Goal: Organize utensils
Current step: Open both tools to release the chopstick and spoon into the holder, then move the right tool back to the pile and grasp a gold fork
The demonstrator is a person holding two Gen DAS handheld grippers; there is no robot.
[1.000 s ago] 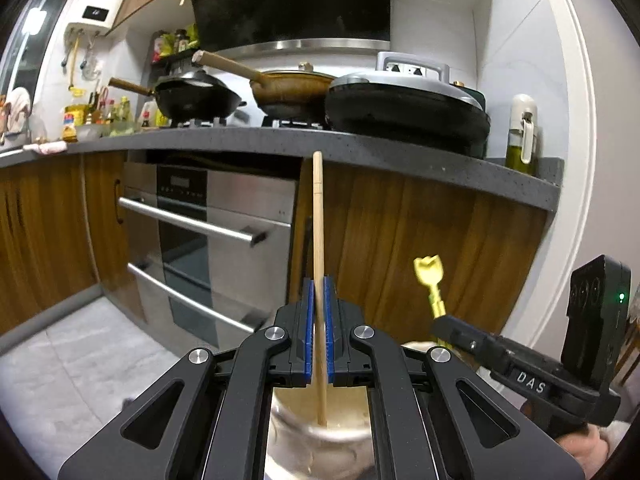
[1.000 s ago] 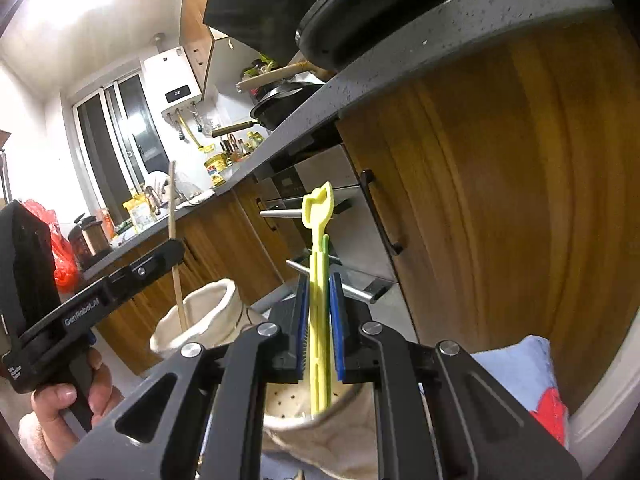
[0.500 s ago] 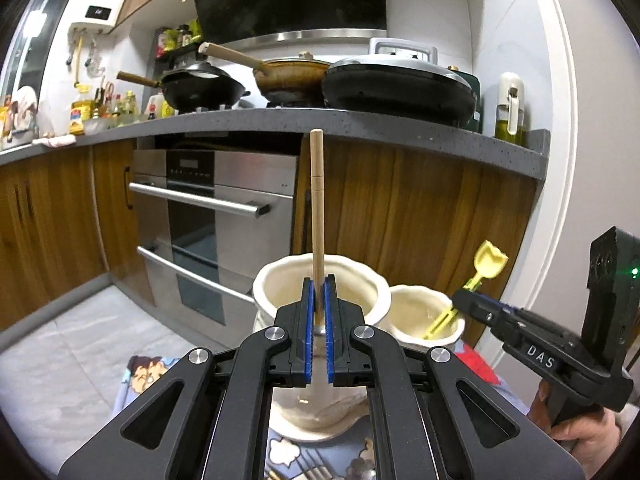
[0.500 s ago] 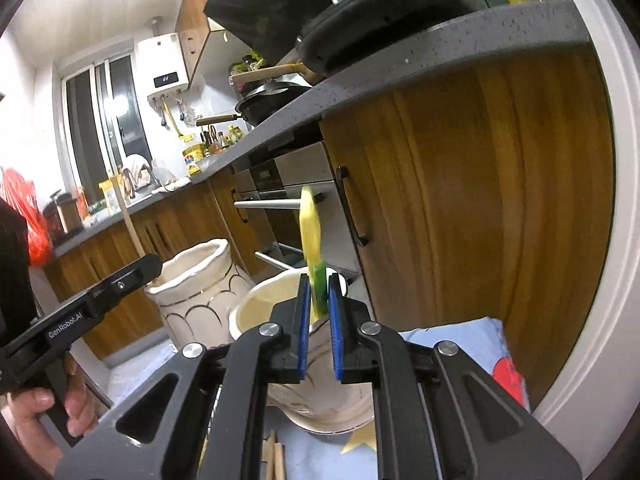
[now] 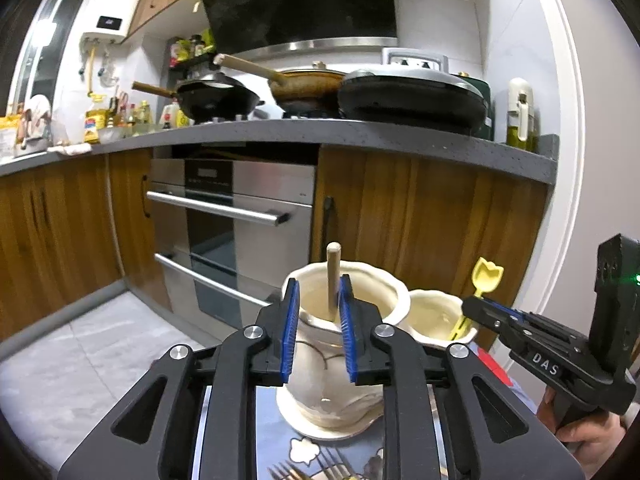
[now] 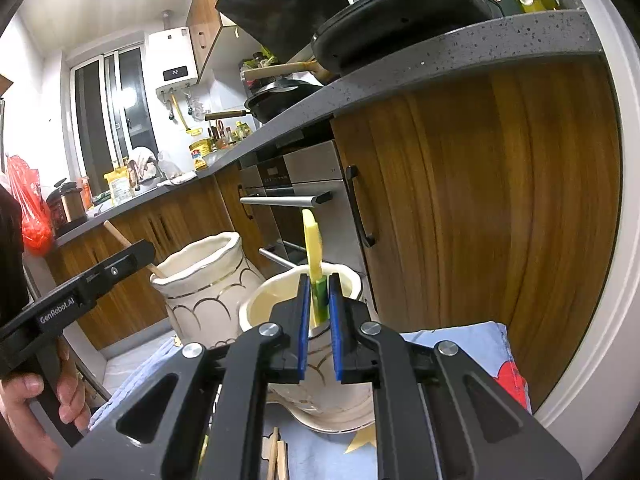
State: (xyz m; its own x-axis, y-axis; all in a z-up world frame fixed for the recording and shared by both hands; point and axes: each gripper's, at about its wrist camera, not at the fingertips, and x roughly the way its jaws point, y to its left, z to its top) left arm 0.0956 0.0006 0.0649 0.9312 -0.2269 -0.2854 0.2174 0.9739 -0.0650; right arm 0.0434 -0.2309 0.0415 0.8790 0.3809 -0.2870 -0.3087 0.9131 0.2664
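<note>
Your left gripper (image 5: pixel 319 316), low in the frame's centre, has just been opening: its blue pads stand apart, and the one wooden stick (image 5: pixel 332 280) rises between them, untouched, its lower end inside the taller of two cream vases (image 5: pixel 360 380). In the right wrist view your right gripper (image 6: pixel 319 312) is nearly closed around one yellow-green utensil (image 6: pixel 313 252) standing in the shorter vase (image 6: pixel 276 300); whether its pads press, you cannot tell. Behind are one steel oven (image 5: pixel 236 216) and wooden cabinets (image 5: pixel 432 216).

A blue printed cloth (image 6: pixel 456 344) covers the low surface. On it stand two cream ceramic jars, the taller (image 5: pixel 332 384) beside the shorter (image 6: pixel 320 396). Forks (image 5: pixel 320 466) and wooden sticks (image 6: pixel 278 460) lie at the near edge.
</note>
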